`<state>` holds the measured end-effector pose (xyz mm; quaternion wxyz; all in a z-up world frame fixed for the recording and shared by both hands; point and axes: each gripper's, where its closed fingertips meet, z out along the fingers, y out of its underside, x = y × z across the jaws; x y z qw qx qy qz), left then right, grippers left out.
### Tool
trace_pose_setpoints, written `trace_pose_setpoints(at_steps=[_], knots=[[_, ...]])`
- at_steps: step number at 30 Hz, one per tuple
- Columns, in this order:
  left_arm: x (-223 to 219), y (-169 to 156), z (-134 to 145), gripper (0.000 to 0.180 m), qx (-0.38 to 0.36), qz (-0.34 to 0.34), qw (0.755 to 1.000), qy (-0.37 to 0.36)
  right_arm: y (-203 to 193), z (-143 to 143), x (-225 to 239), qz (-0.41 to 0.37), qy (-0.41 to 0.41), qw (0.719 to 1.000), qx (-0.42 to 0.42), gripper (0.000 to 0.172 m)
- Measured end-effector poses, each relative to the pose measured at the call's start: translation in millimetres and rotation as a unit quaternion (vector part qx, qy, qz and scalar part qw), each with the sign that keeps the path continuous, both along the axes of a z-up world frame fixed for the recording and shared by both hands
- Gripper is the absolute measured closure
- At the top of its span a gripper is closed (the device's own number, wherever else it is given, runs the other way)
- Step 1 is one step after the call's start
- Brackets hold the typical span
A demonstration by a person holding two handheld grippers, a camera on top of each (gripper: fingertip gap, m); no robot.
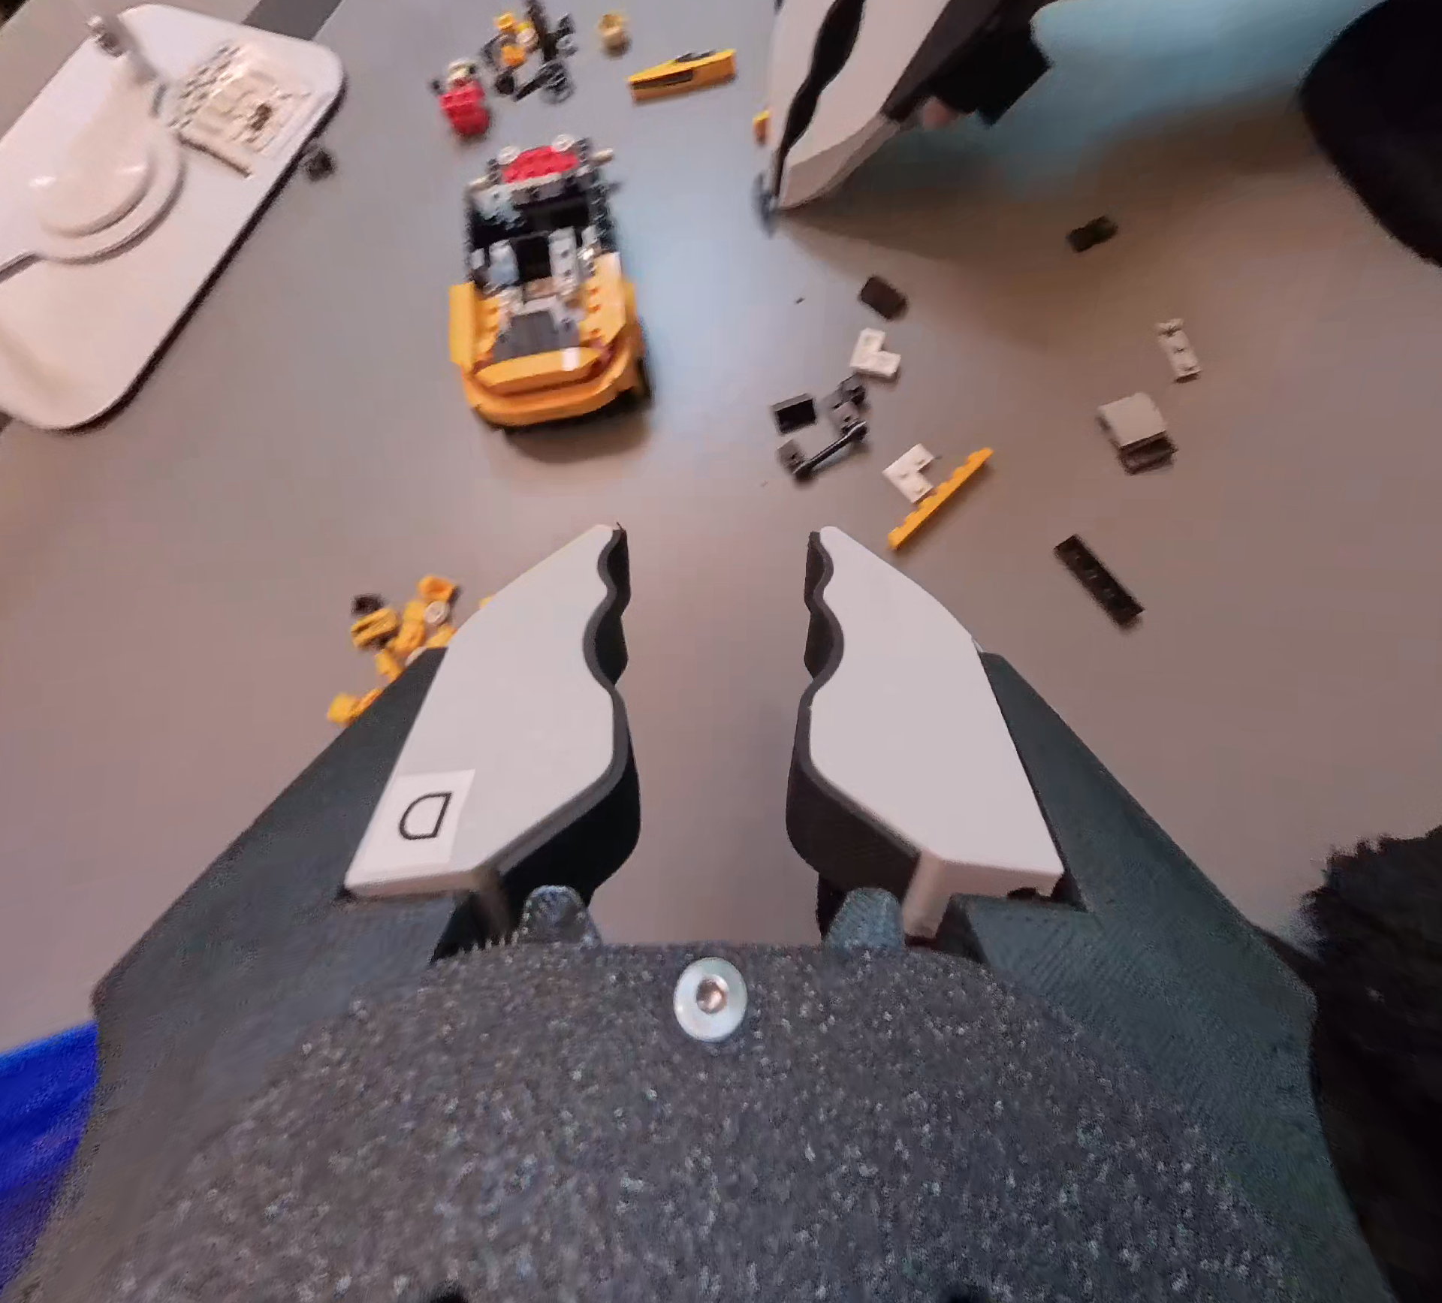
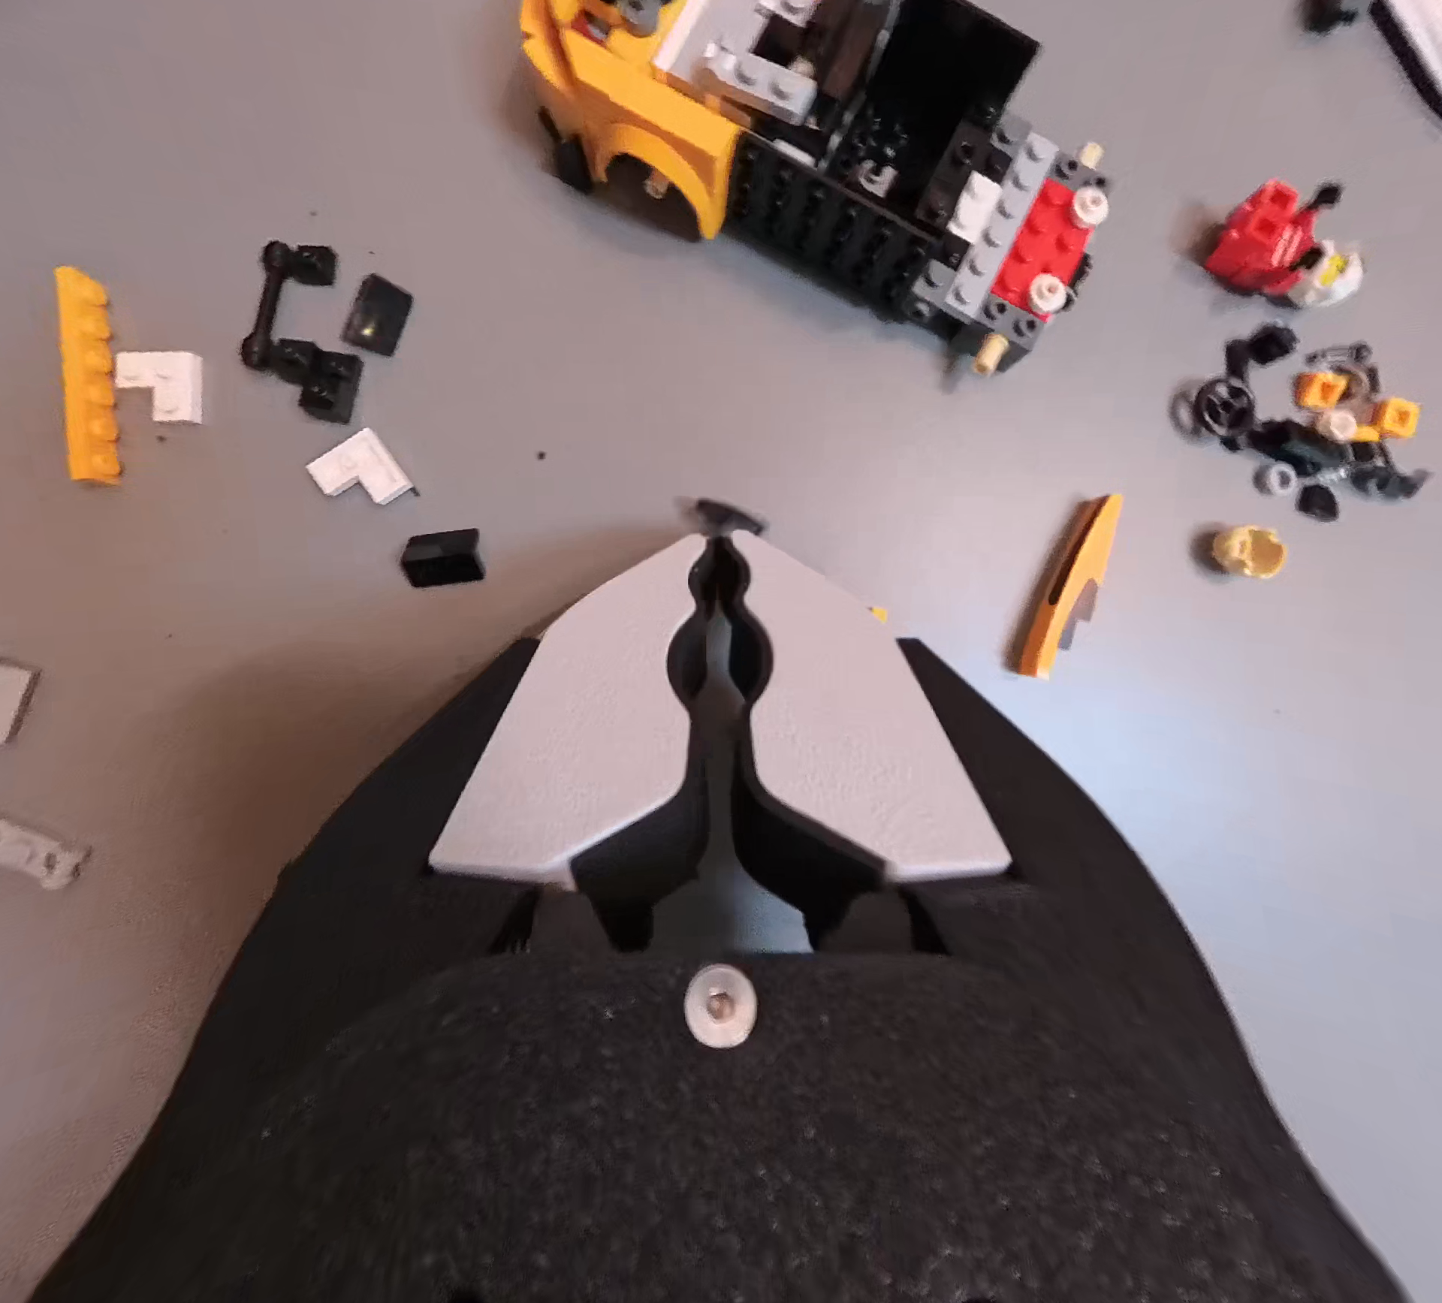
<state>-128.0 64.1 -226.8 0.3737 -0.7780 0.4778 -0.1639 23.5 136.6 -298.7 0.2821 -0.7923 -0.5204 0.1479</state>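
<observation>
The left gripper [image 1: 716,548] hung above the grey table [image 1: 312,501] with its fingers spread apart and nothing between them, only bare tabletop showing in the gap. Straight ahead and farther off sat the half-built brick car [image 1: 538,298], yellow at its near end, black through the middle, a red plate at the far end. Near right of the tips lay a yellow toothed strip [image 1: 940,497] touching a white corner plate [image 1: 909,472], and a black flat bar [image 1: 1098,580] beyond; a heap of yellow bits [image 1: 398,633] sat just left of the left finger.

Over to the right gripper [image 2: 719,541]: fingers drawn together, tips pinched on a small dark piece [image 2: 722,516], too blurred to identify. A black brick [image 2: 442,557] lay just to its left, a curved yellow panel [image 2: 1069,583] to its right, the car beyond it. Far left, a white tray [image 1: 257,173] rested on the table.
</observation>
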Motion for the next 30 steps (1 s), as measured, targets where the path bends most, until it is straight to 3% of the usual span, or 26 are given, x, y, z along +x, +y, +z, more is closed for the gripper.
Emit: trace_pose_setpoints(at_steps=[5,8,11,13,17,22,25,27,30], knots=[[33,-5,-9,0.139,0.001,-0.042,0.999,-0.029,-14,11,-10,0.051,0.040,0.997,0.045,0.172],[43,-9,-20,0.139,-0.001,-0.062,0.998,-0.016,-10,24,-10,0.032,0.047,0.996,0.070,0.172],[43,-6,-26,0.139,0.012,-0.059,0.998,0.005,-3,12,-6,0.004,0.018,1.000,0.020,0.146],[44,-7,-23,0.139,0.014,-0.059,0.998,-0.003,-2,1,-8,0.000,0.015,1.000,-0.007,0.144],[44,-8,-19,0.142,0.020,-0.057,0.998,-0.017,-3,7,-13,0.018,0.030,0.999,0.008,0.172],[55,-14,-14,0.144,-0.014,-0.065,0.995,-0.075,-20,32,-26,0.090,0.065,0.990,0.090,0.172],[55,-12,-16,0.145,-0.023,-0.060,0.995,-0.082,-20,43,-22,0.094,0.067,0.985,0.125,0.172],[54,-13,-17,0.145,-0.027,-0.060,0.994,-0.084,-5,46,-10,0.056,0.049,0.988,0.135,0.172],[54,-13,-19,0.146,-0.028,-0.061,0.995,-0.079,17,26,13,-0.003,-0.005,0.997,0.078,0.144]])
